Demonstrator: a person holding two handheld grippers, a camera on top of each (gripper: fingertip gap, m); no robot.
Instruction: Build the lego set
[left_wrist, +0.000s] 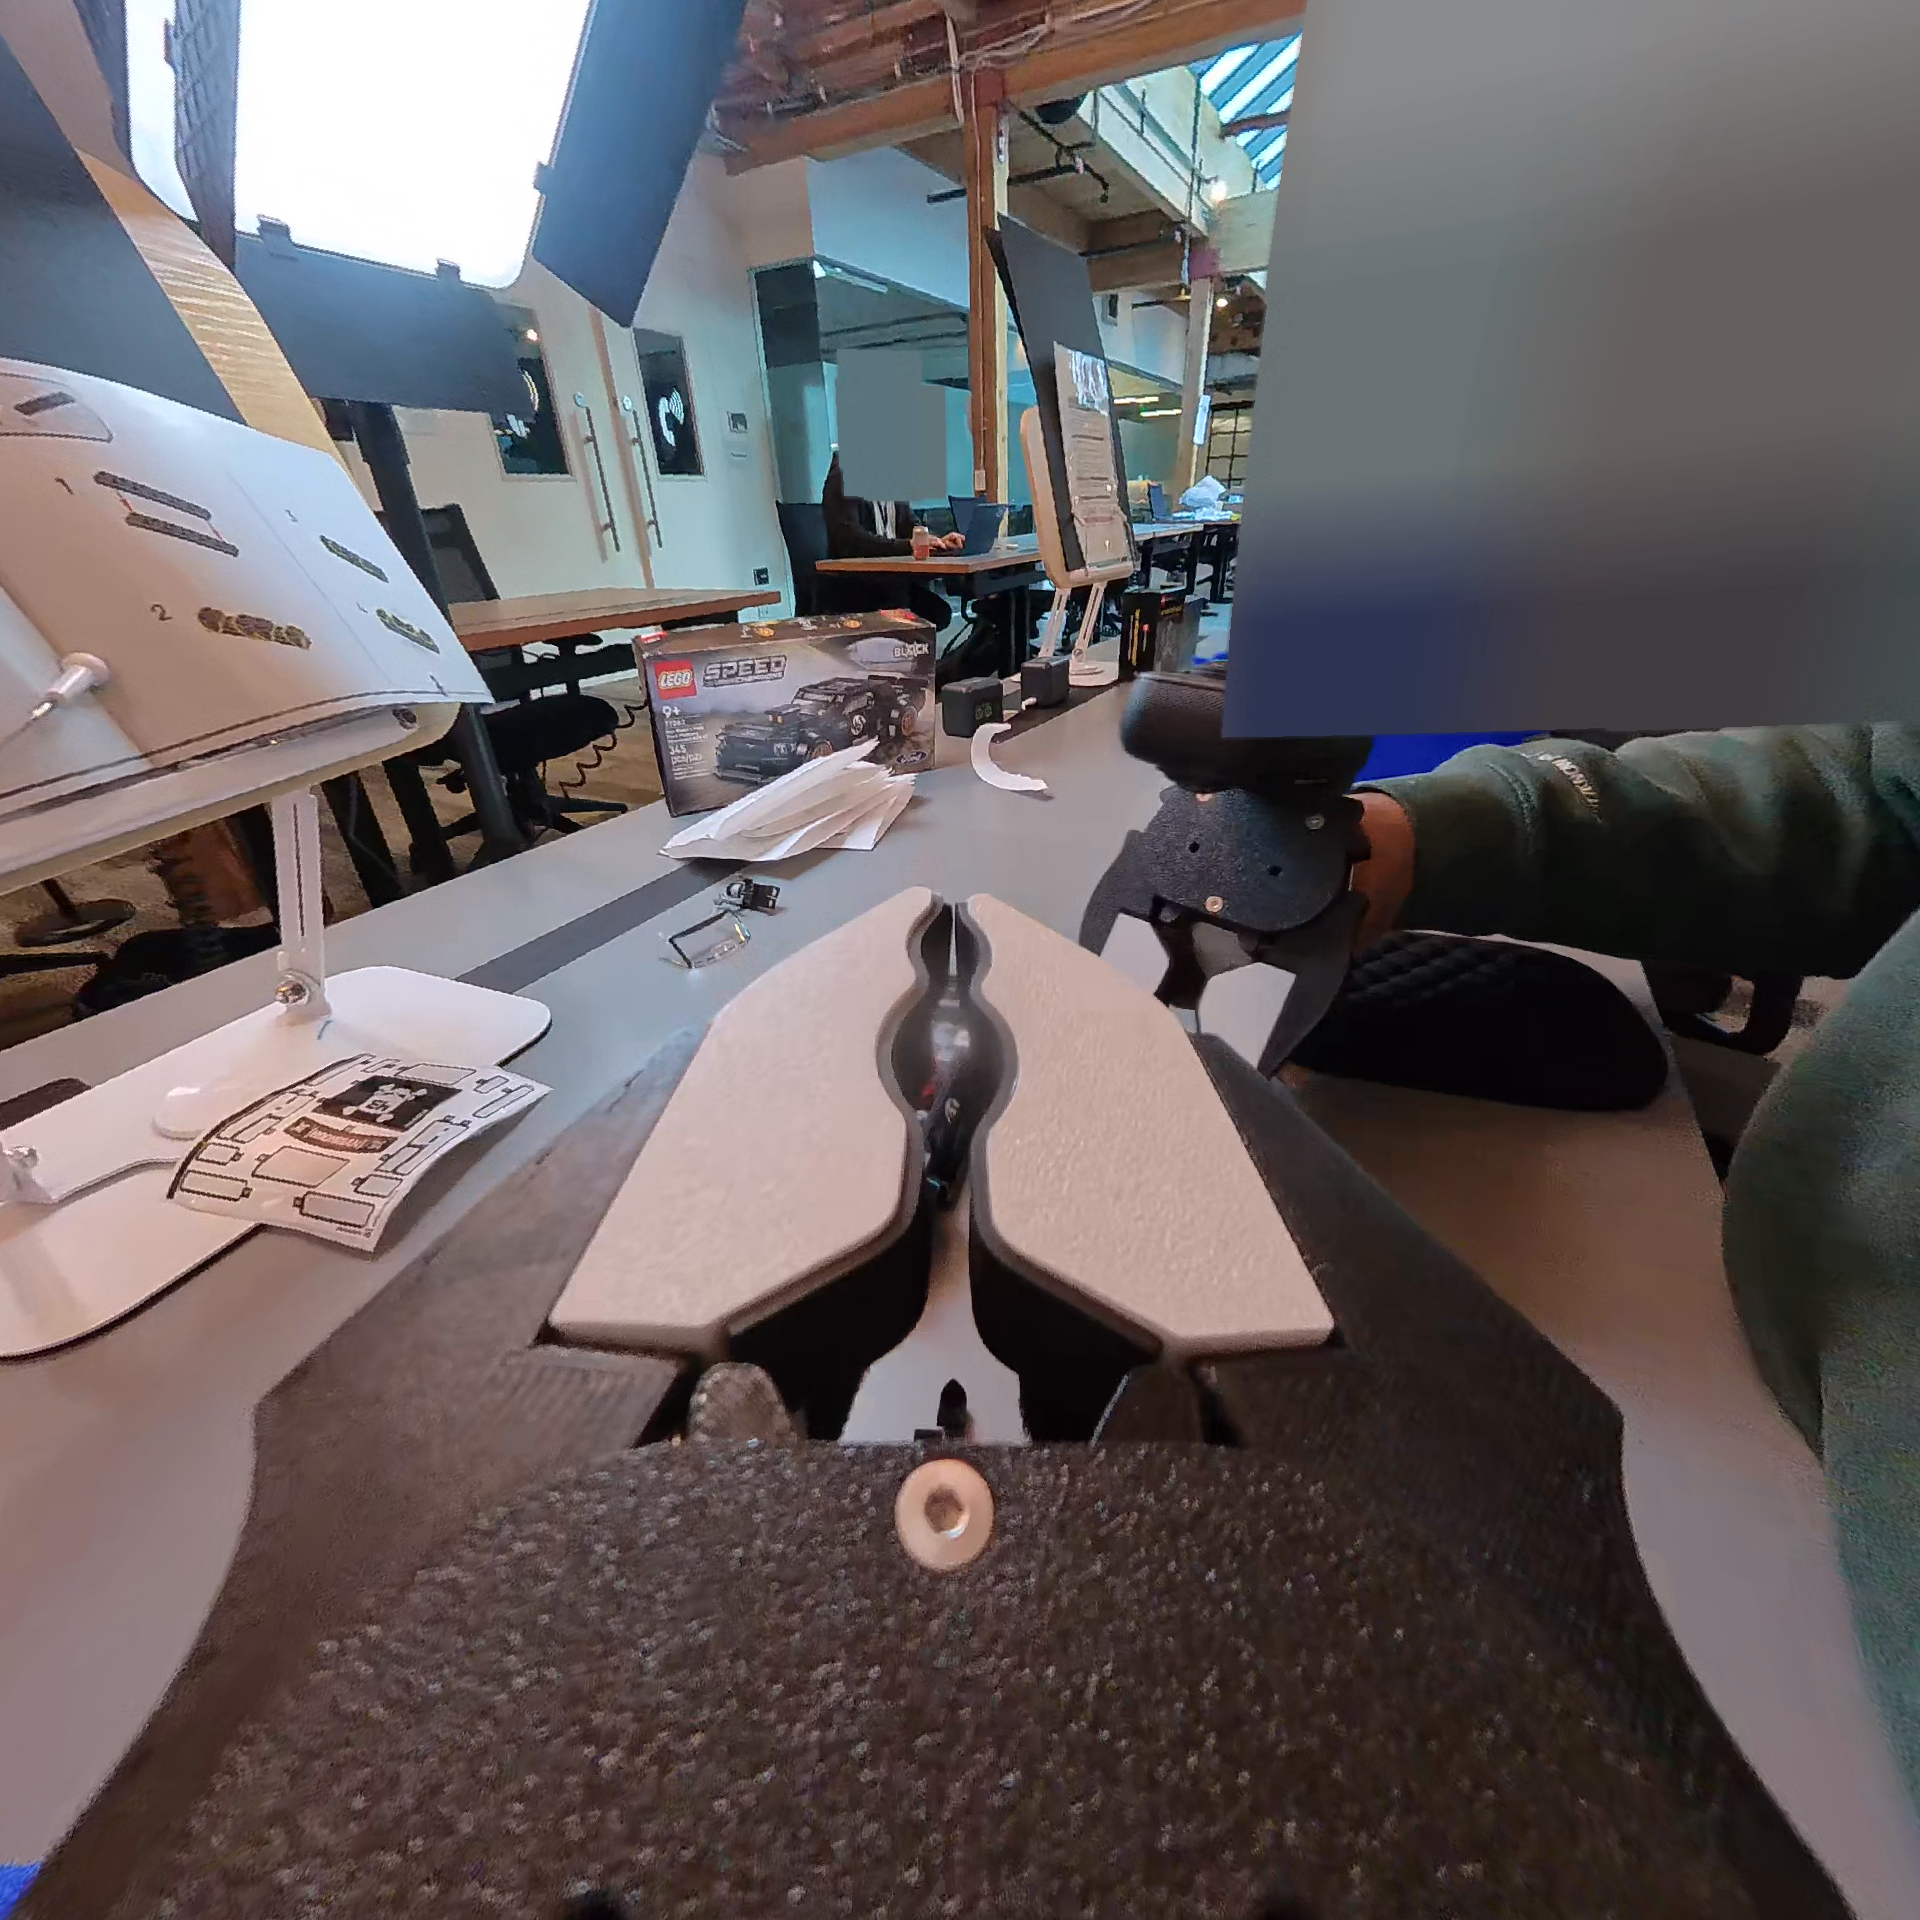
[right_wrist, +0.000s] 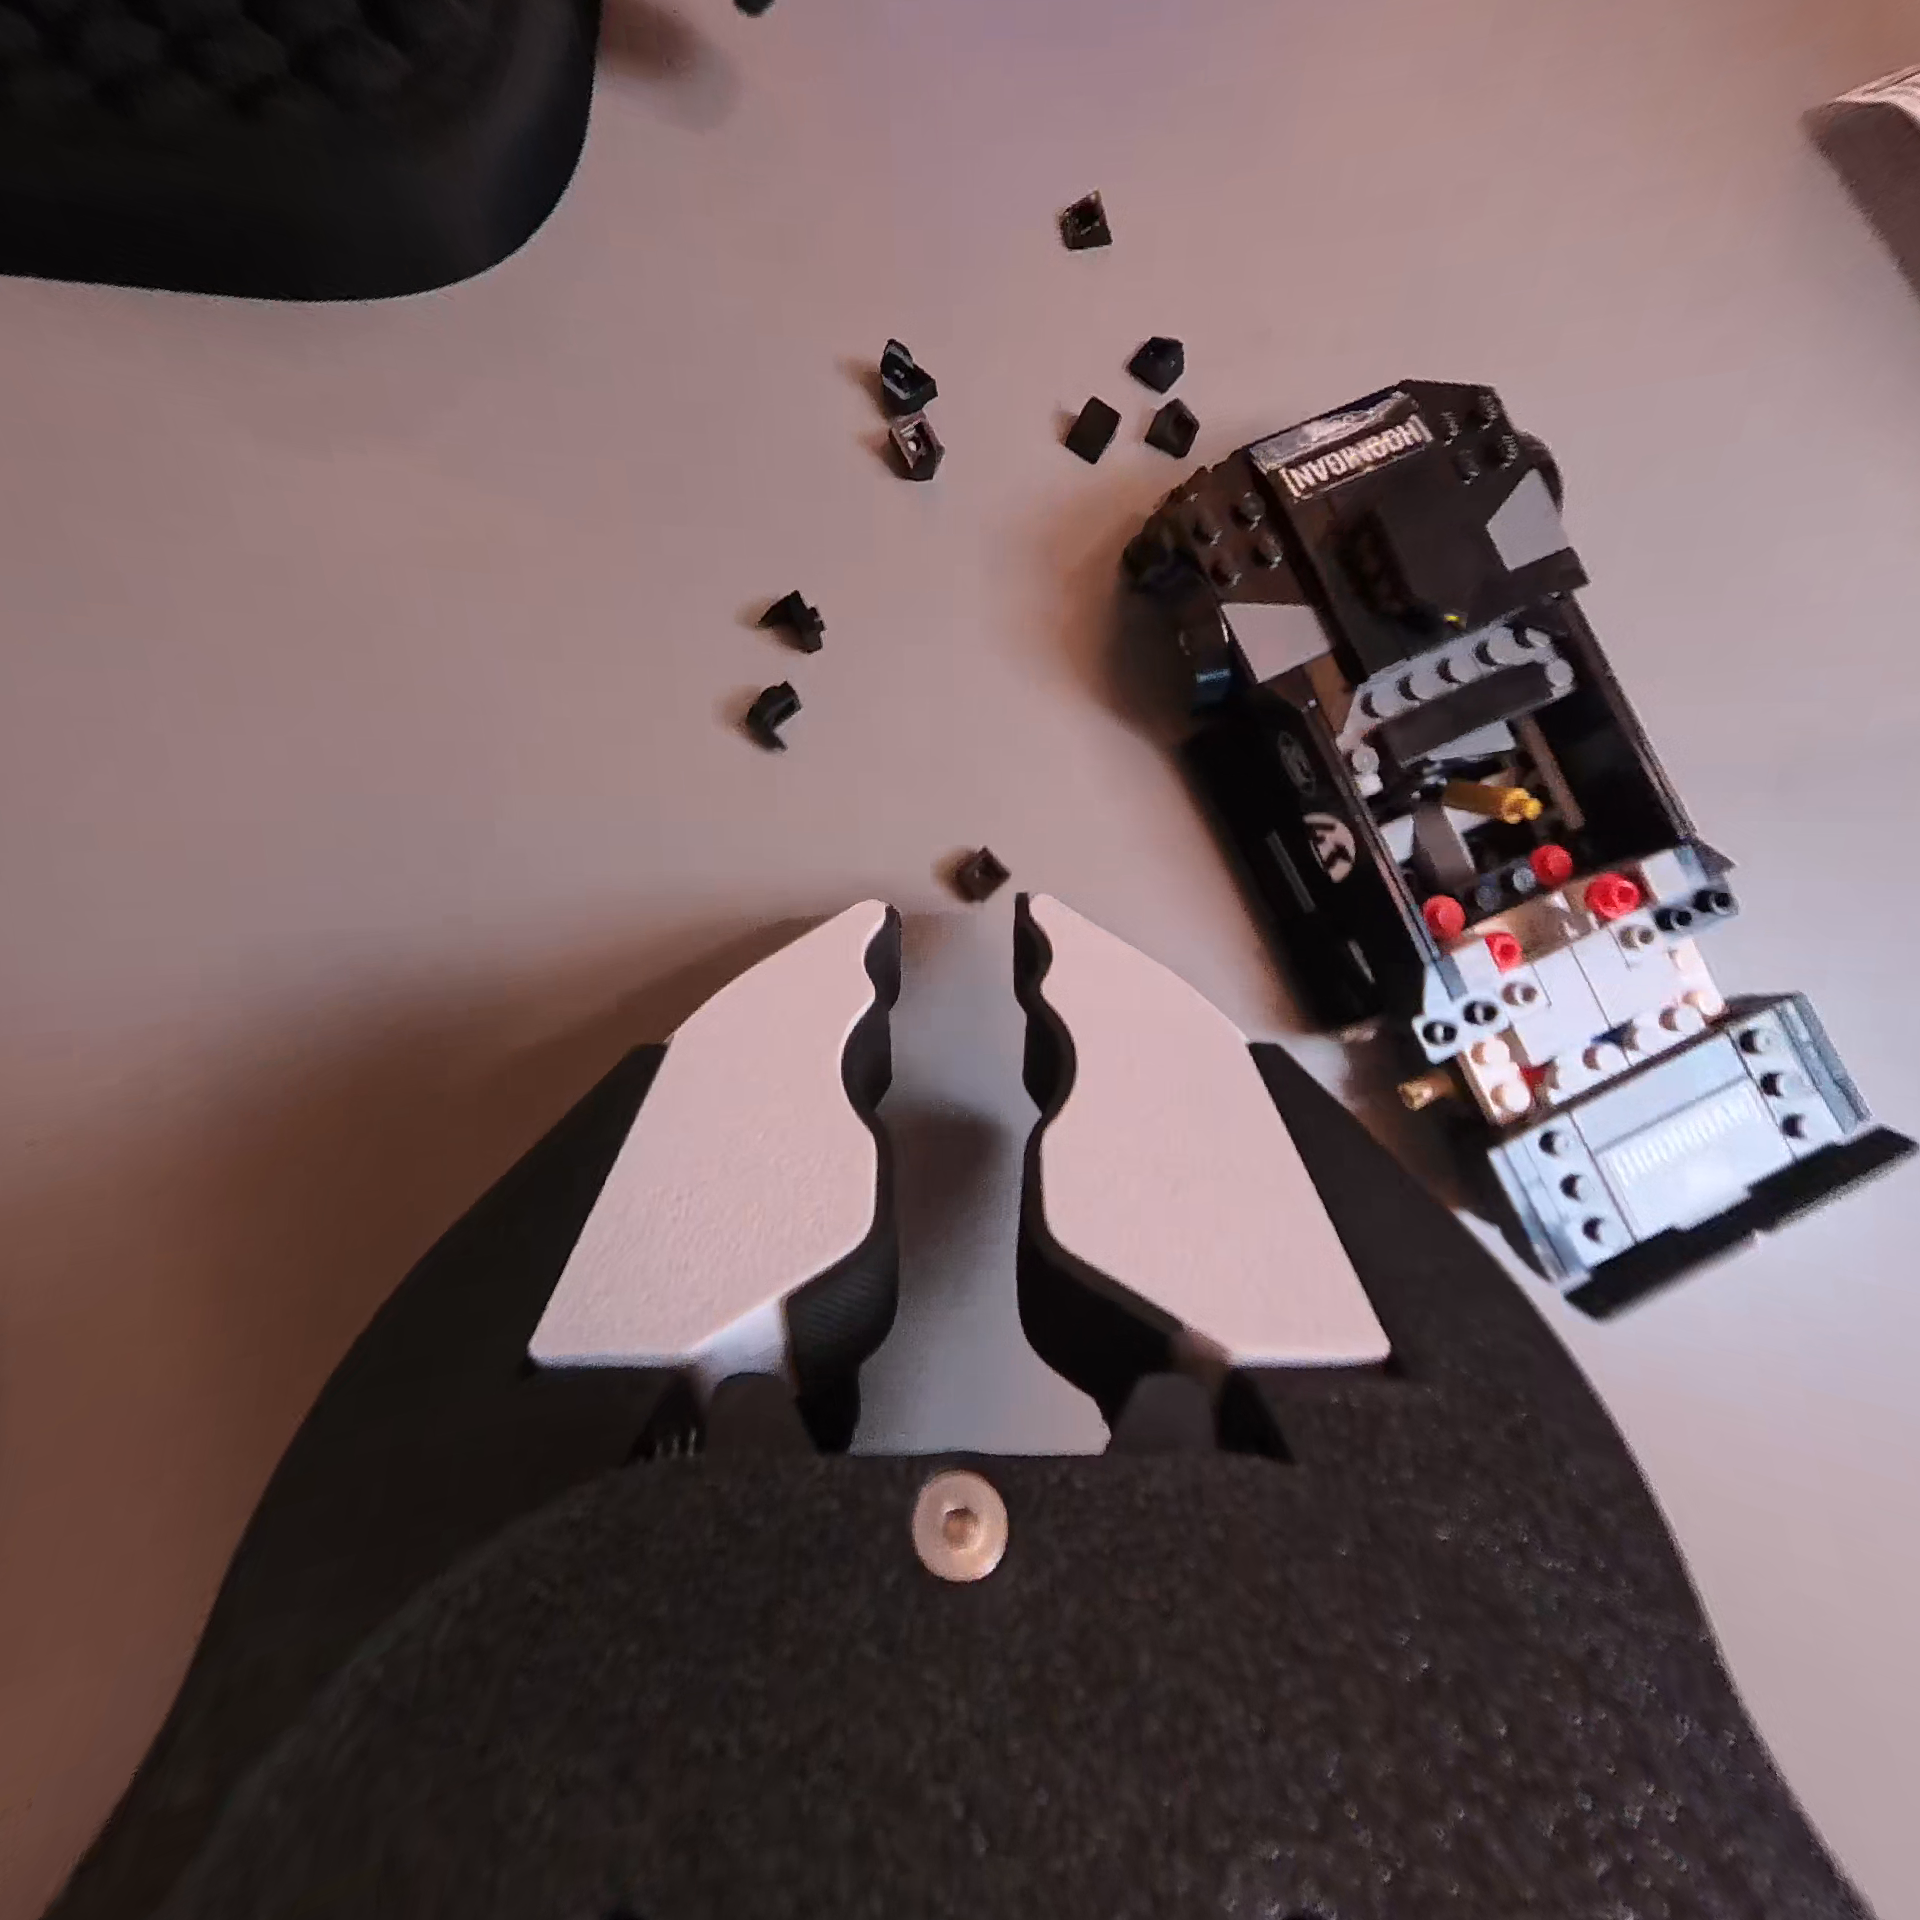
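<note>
In the left wrist view my left gripper (left_wrist: 954, 916) is shut, and a small dark lego part with a red spot (left_wrist: 943, 1055) shows in the gap between its fingers. My right gripper (right_wrist: 956, 914) is open and empty, low over the grey table. A small black lego piece (right_wrist: 980, 871) lies just ahead of its fingertips. Several more small black pieces (right_wrist: 911, 410) are scattered farther ahead. The partly built black and grey lego car (right_wrist: 1455, 831) lies to the right of them. The right gripper also shows in the left wrist view (left_wrist: 1226, 966), pointing down.
An instruction booklet on a white stand (left_wrist: 208, 582) is at the left, with a sticker sheet (left_wrist: 353, 1143) by its base. The lego box (left_wrist: 790, 707), white paper bags (left_wrist: 800, 810) and a clear part (left_wrist: 712, 940) lie farther off. A black padded rest (right_wrist: 260, 135) is at the top left. Some 20 centimetres of space lies between my two pairs of fingers.
</note>
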